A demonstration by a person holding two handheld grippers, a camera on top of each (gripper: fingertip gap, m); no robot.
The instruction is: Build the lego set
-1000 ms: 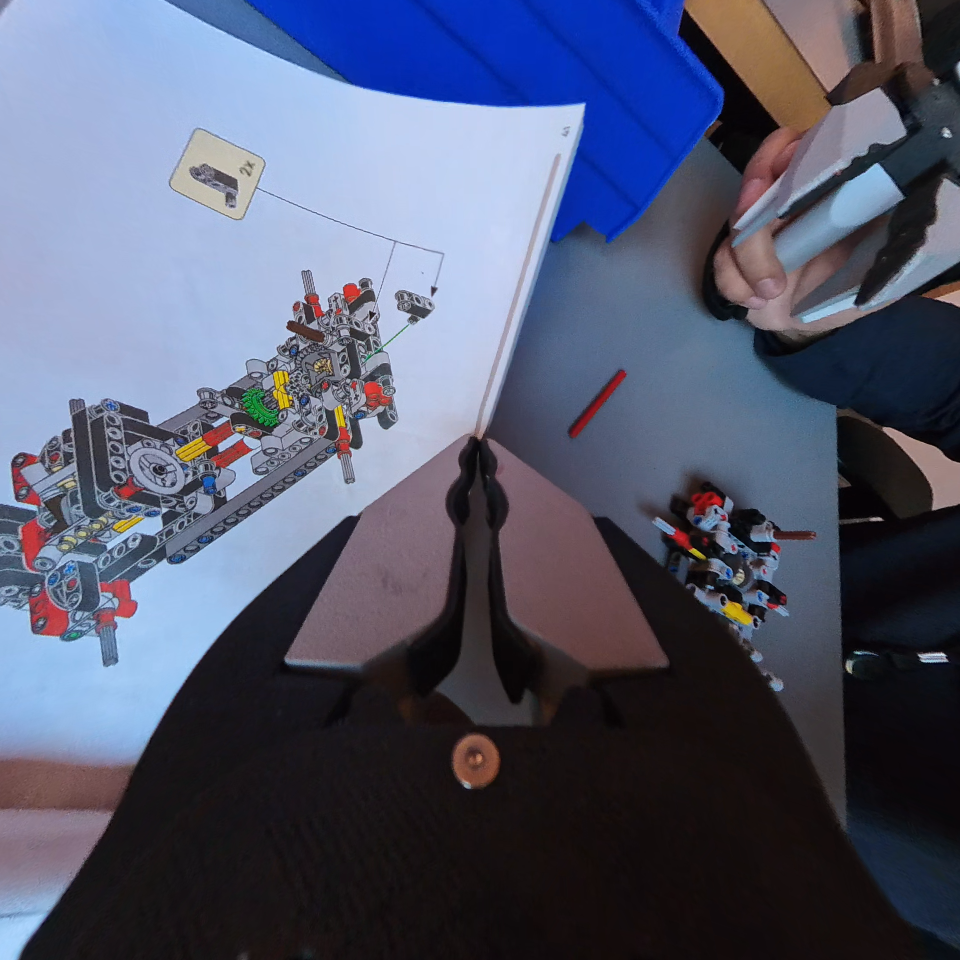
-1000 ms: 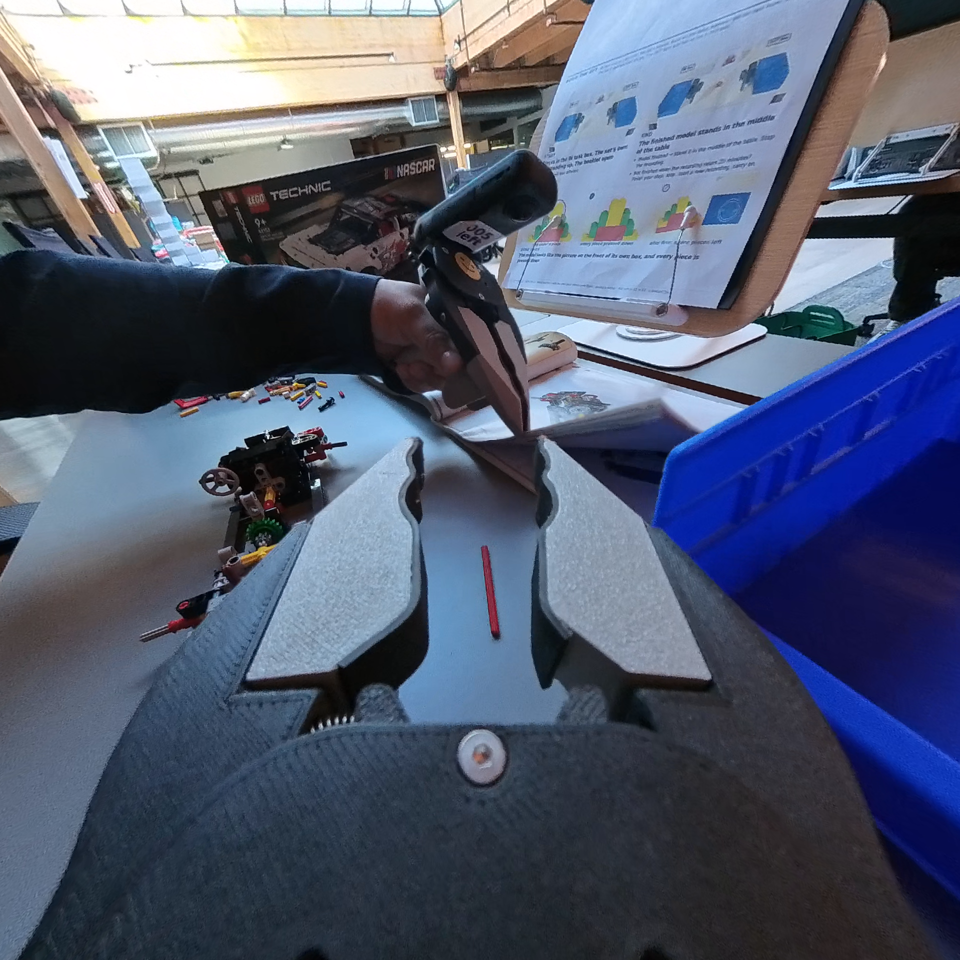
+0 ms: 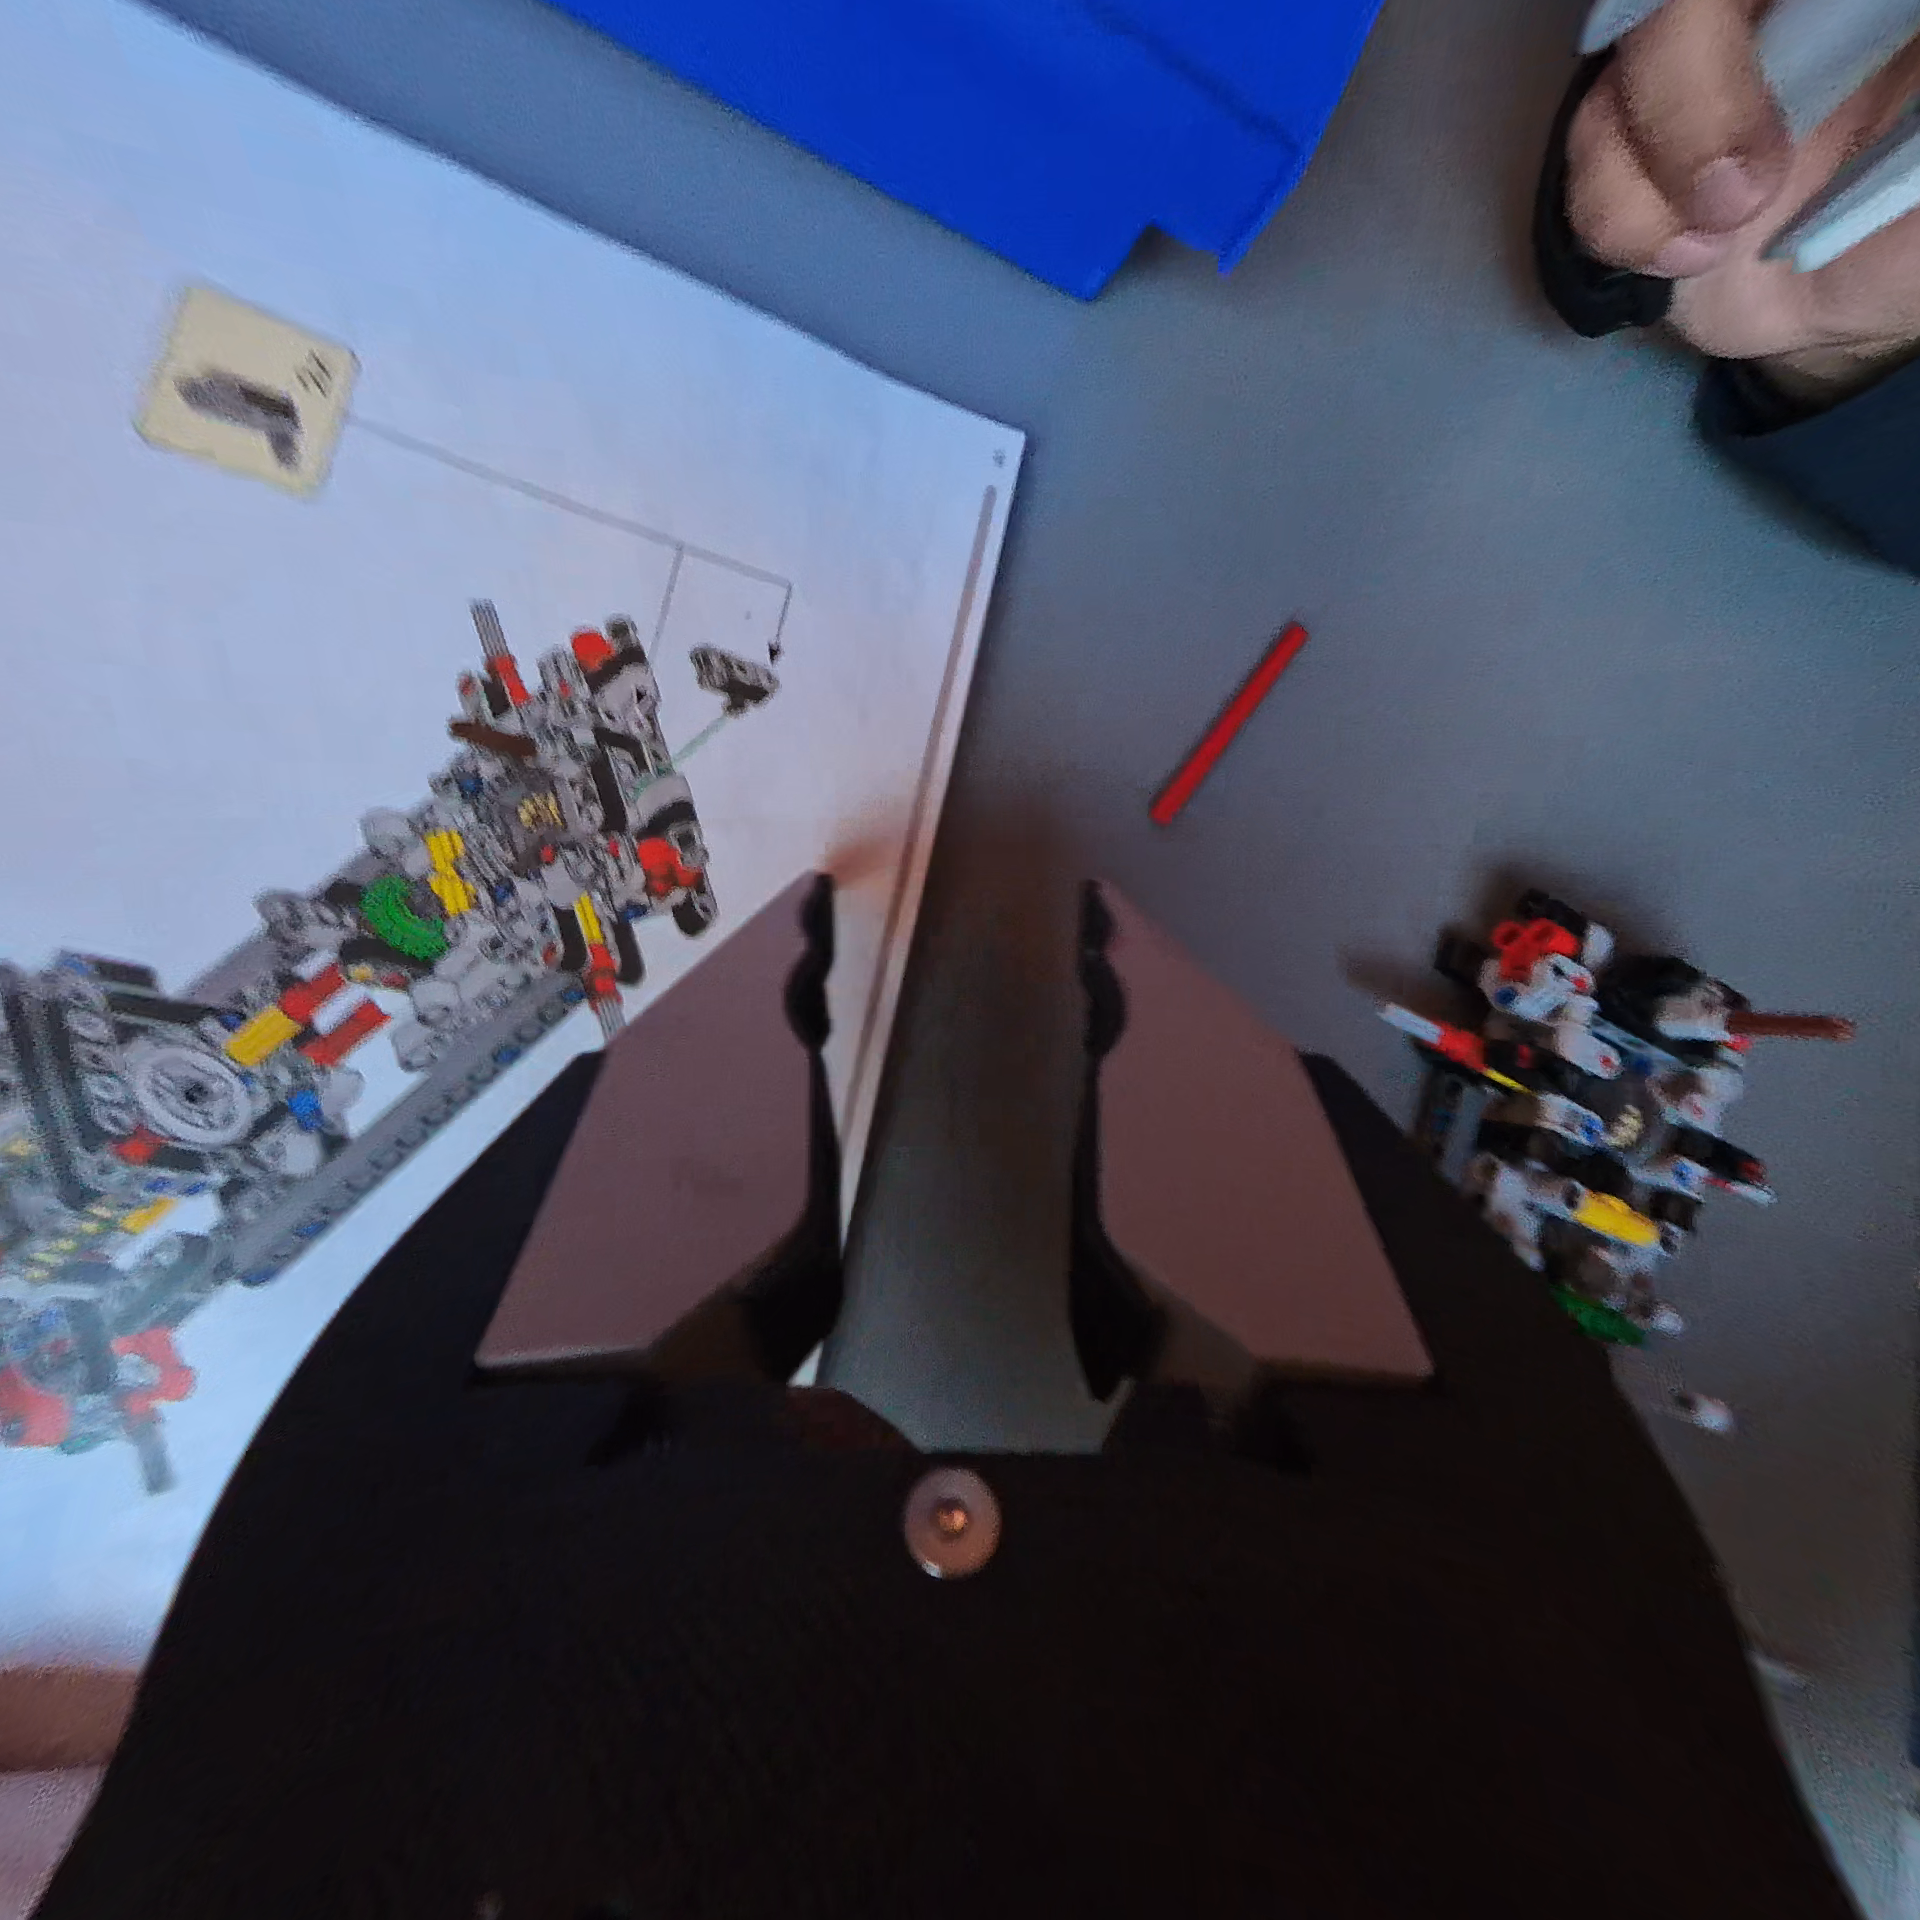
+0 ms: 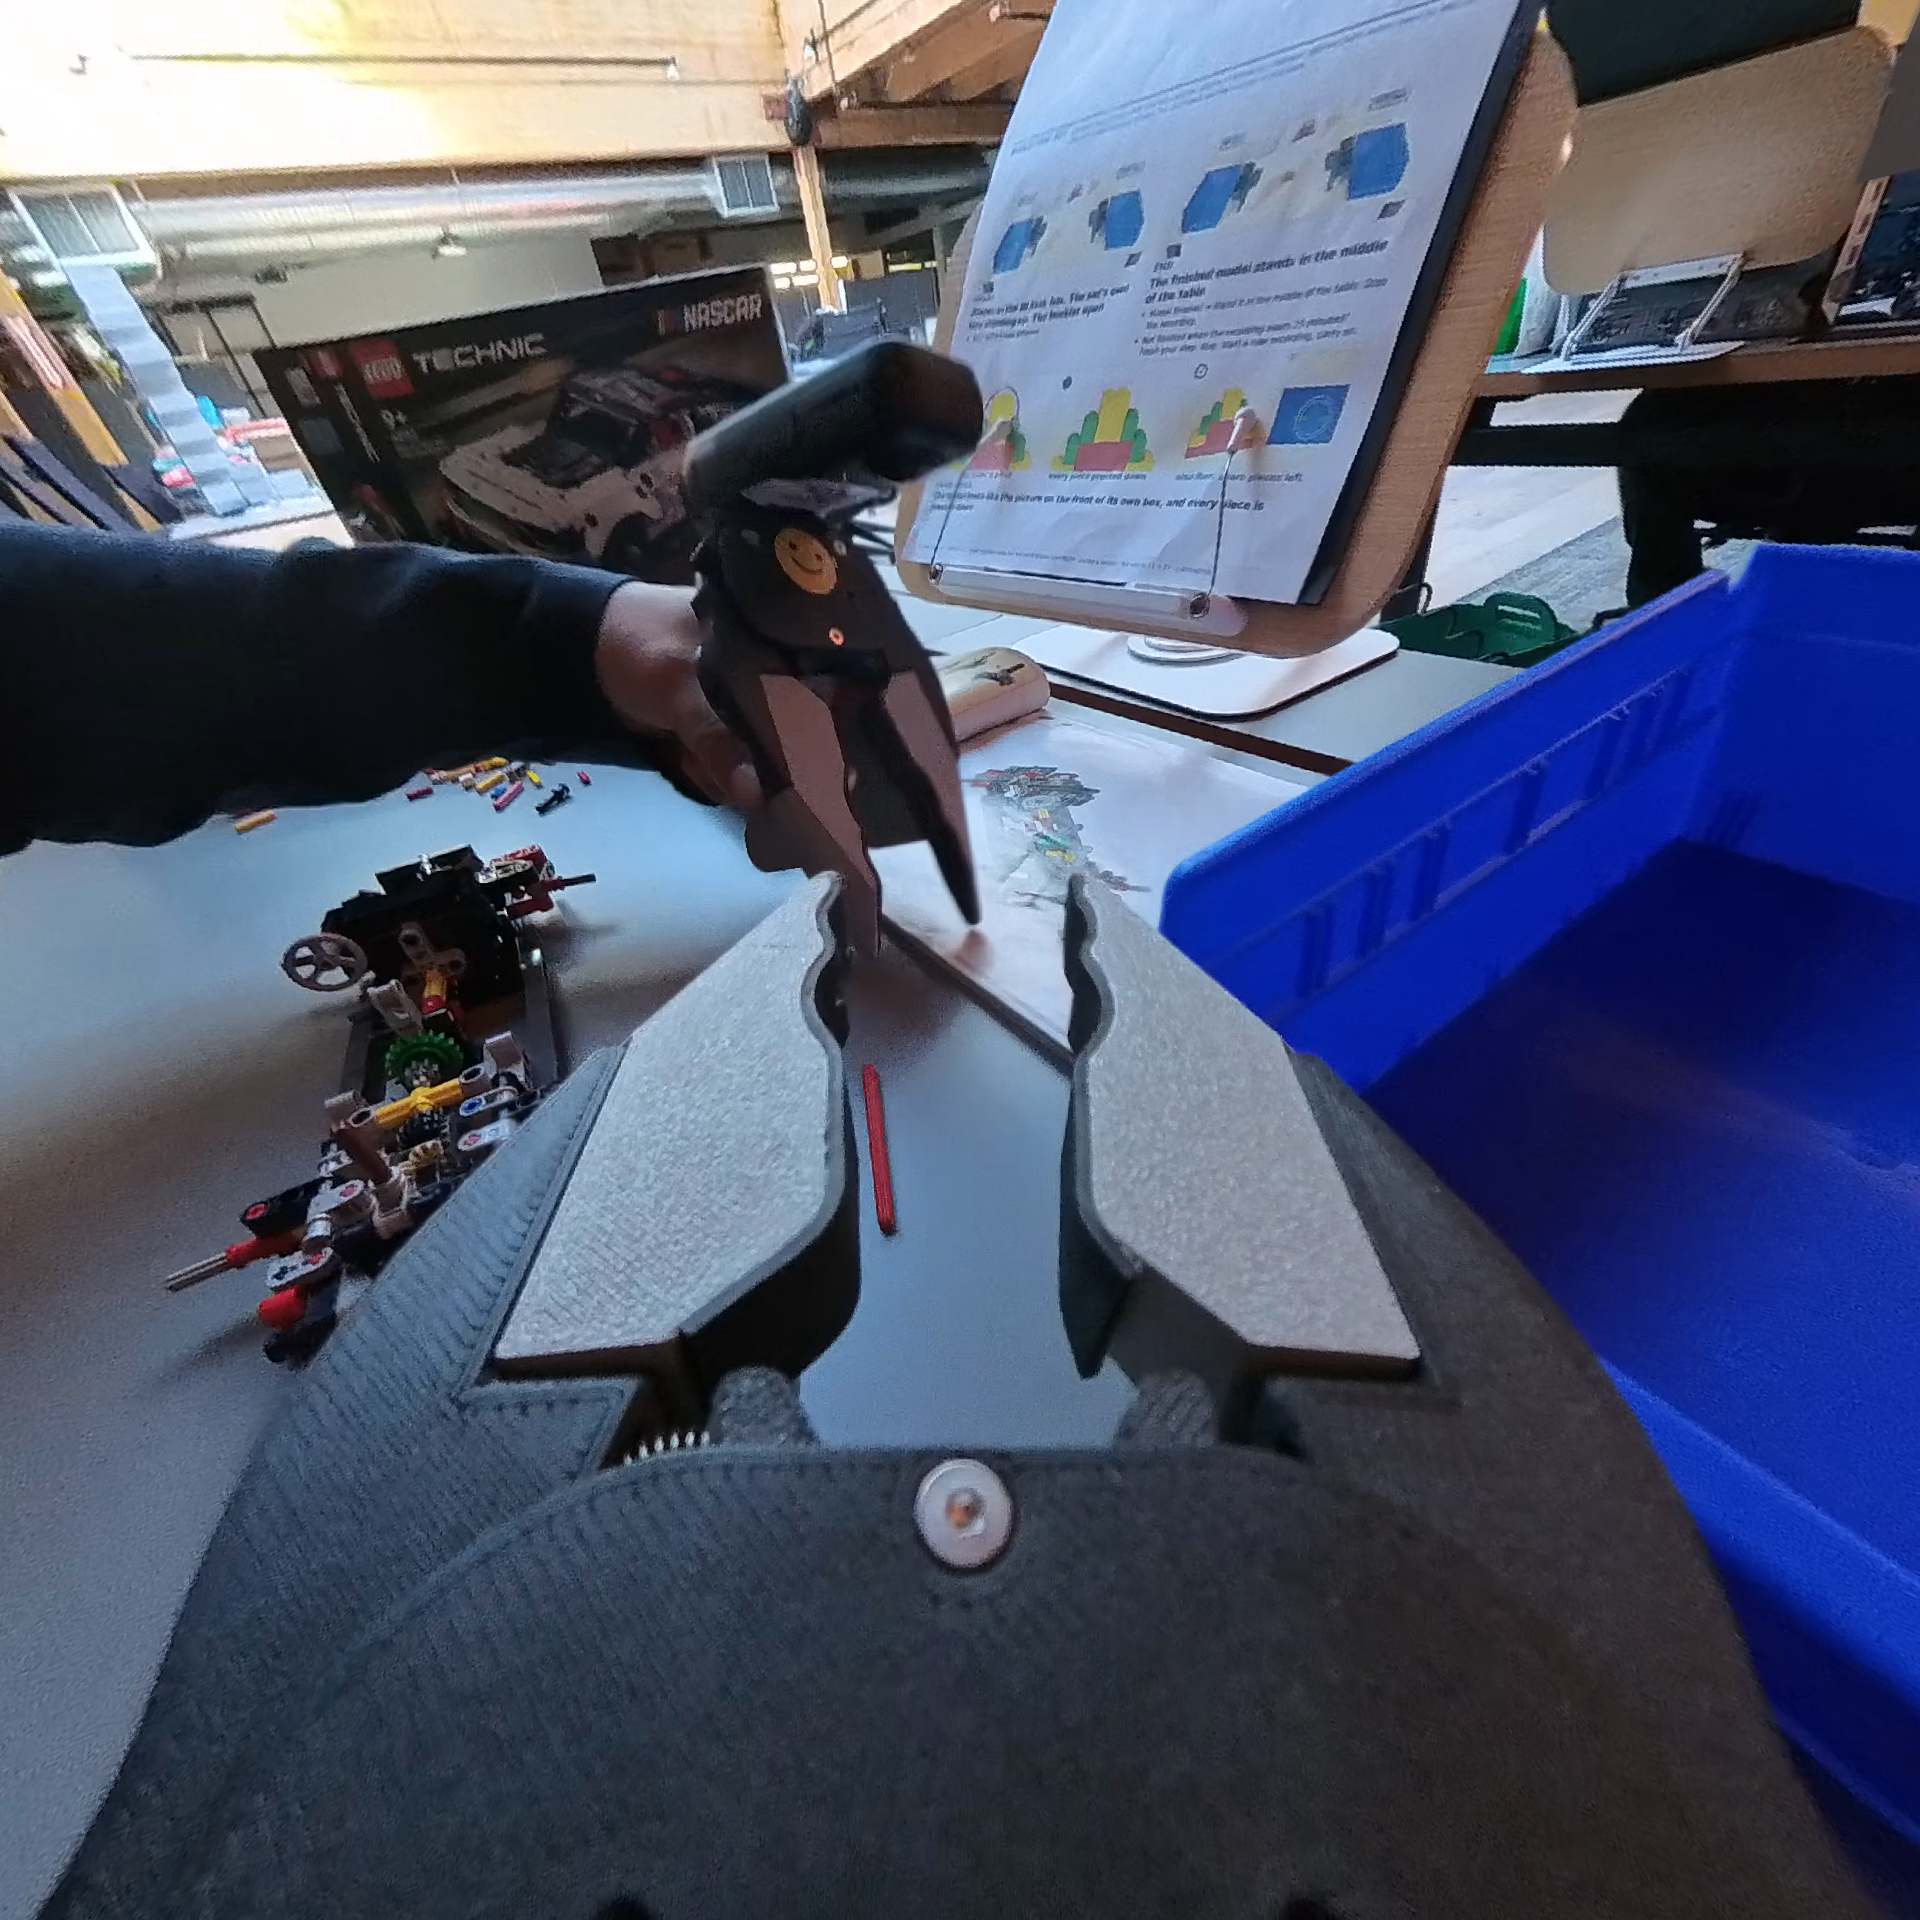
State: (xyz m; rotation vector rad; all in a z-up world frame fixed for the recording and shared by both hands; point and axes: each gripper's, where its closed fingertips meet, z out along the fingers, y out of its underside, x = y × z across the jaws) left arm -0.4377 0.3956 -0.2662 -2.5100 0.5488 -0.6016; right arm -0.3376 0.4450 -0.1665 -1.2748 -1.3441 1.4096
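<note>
Both grippers' fingers spread empty: left gripper [image 3: 951, 904] straddles, seemingly, the booklet [image 3: 520, 520] edge mid-frame; right gripper [image 4: 951, 904] frames the red axle [image 4: 878, 1148].

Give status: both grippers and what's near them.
Left gripper open over booklet page edge, holding nothing. Right gripper open, empty, above red rod on table. Brick model left, blue bin right.
</note>
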